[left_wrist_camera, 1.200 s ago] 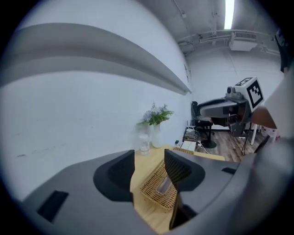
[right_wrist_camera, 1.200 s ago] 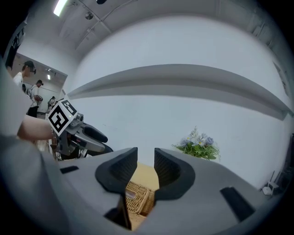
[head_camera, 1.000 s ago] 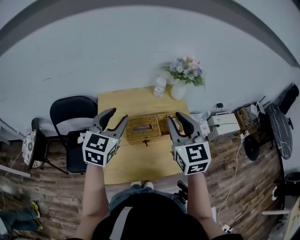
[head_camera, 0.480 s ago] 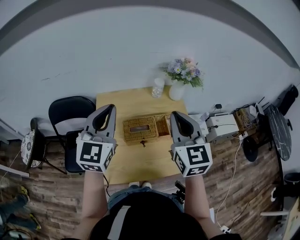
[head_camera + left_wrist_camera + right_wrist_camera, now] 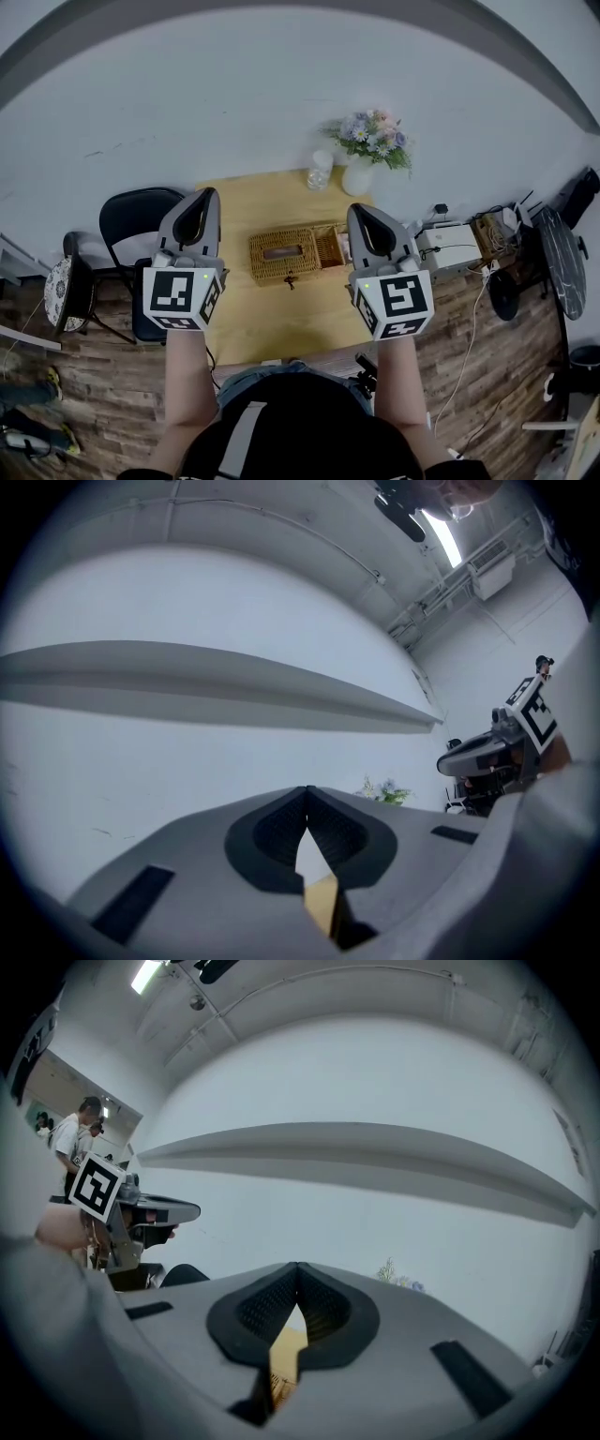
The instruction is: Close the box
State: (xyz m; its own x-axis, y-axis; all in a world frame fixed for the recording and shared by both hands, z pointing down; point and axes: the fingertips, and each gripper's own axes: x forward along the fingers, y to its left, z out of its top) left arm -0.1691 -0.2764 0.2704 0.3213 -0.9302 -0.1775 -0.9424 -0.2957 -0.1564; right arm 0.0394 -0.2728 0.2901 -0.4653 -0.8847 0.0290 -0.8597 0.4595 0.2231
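Observation:
A woven wicker box (image 5: 286, 255) with a slot in its top lies in the middle of the yellow wooden table (image 5: 281, 323). A flap (image 5: 330, 246) at its right end looks raised. My left gripper (image 5: 208, 193) hovers over the table's left edge, shut and empty, apart from the box. My right gripper (image 5: 357, 209) hovers off the box's right end, likewise shut and empty. In the left gripper view the pads (image 5: 306, 791) meet with nothing between them. The right gripper view shows its pads (image 5: 297, 1267) closed the same way.
A white vase of flowers (image 5: 360, 174) and a glass jar (image 5: 320, 172) stand at the table's far edge. A black chair (image 5: 131, 220) sits left of the table. A white device with cables (image 5: 450, 246) lies on the floor at the right.
Both grippers' jaws have gone from open to shut with nothing in them. The left gripper drew left and both pulled back from the box's ends.

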